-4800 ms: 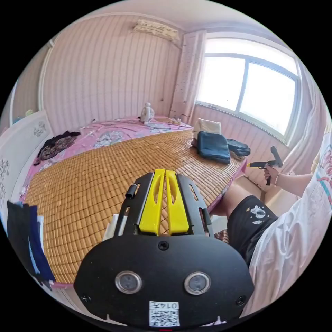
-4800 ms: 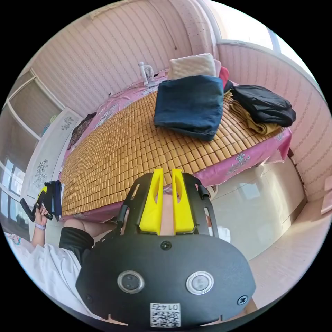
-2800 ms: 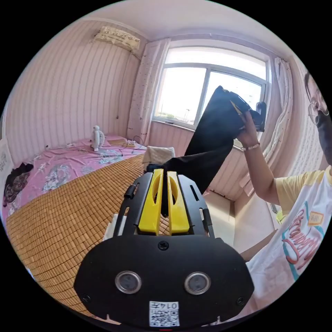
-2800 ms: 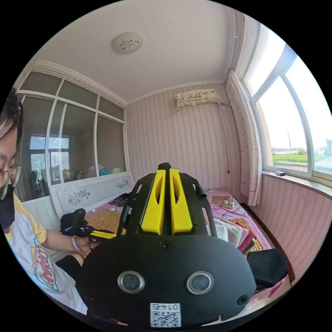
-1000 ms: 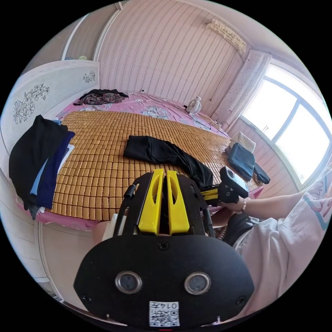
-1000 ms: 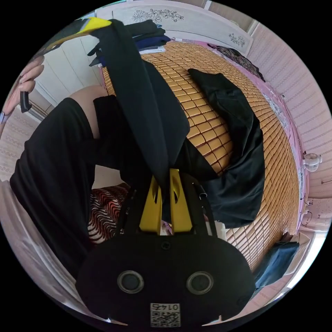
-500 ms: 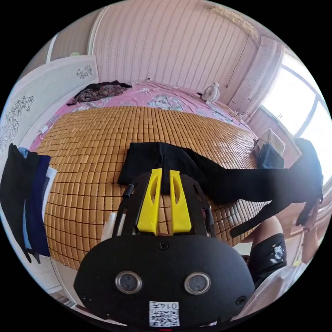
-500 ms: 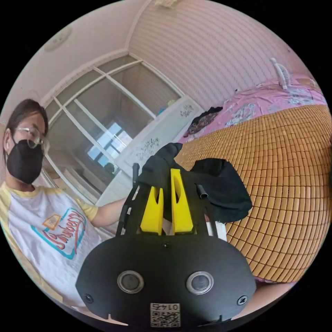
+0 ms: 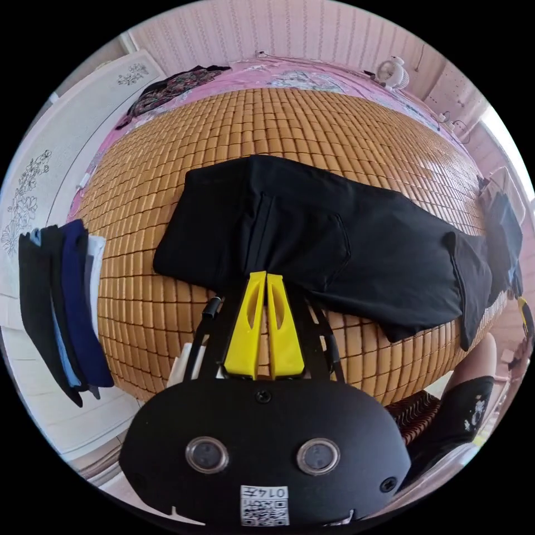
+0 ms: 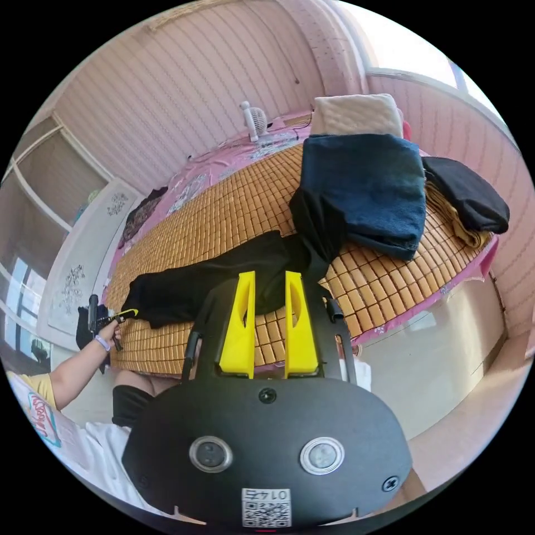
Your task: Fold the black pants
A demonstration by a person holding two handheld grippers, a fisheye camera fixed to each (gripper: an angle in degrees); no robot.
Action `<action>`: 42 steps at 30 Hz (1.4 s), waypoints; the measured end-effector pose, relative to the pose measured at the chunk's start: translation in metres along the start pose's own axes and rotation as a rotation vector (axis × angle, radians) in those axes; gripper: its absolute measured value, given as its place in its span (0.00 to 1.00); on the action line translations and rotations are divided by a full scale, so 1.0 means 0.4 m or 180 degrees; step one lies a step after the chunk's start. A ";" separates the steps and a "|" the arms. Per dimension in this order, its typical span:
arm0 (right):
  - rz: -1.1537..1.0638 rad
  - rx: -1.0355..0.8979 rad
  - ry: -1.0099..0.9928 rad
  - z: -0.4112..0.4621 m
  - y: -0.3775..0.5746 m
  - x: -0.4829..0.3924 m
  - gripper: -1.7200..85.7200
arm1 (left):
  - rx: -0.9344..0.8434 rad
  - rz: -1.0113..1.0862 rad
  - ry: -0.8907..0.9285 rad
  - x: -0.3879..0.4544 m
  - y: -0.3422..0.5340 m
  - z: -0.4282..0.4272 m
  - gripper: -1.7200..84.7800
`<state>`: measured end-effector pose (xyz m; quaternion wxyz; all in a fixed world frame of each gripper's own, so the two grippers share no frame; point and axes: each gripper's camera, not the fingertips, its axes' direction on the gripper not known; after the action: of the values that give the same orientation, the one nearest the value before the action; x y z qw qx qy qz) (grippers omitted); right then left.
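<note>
Your black pants (image 9: 334,245) lie spread across the bamboo mat (image 9: 312,122) on the bed, running from about 9 o'clock to 3 o'clock in the left gripper view, waist end toward the left gripper (image 9: 265,278). That gripper has its yellow jaws drawn close together at the near edge of the waist, at 6 o'clock of the garment; a sliver of black cloth seems to sit between the tips, but you cannot tell for sure that both jaws press on it.

In the right gripper view, your right gripper (image 10: 266,278) hangs with its jaws parted and nothing between them, just off the near edge of the pants (image 10: 234,273). The far leg end rides up against the folded blue jeans (image 10: 368,189) at 1 o'clock. Beyond the jeans sit a cream pillow (image 10: 356,114) and, at 2 o'clock, a dark folded garment (image 10: 468,195) on a mustard one. A small fan (image 10: 255,120) stands at 12 o'clock. At 9 o'clock your left hand (image 10: 108,331) holds its gripper at the waist end.

A stack of dark and blue clothes (image 9: 61,301) hangs over the bed's edge at 9 o'clock in the left gripper view.
</note>
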<state>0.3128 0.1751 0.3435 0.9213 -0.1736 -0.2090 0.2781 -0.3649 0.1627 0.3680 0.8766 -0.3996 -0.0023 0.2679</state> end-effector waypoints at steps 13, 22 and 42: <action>-0.2305 -0.0981 -0.0493 0.284 0.042 -0.562 0.15 | 0.0691 -0.0752 0.0291 -0.241 0.160 -0.078 0.03; -0.2491 -0.1530 -0.0344 0.345 0.059 -0.582 0.02 | 0.0167 -0.0783 0.0697 -0.200 0.083 0.082 0.02; -0.0335 -0.0224 -0.0046 -0.233 0.066 0.192 0.01 | 0.0476 -0.0795 0.1178 -0.302 0.111 0.113 0.06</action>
<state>0.4043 0.2220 0.2748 0.9264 -0.1927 -0.2342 0.2231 -0.4991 0.1614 0.3930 0.9156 -0.3726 0.1289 0.0790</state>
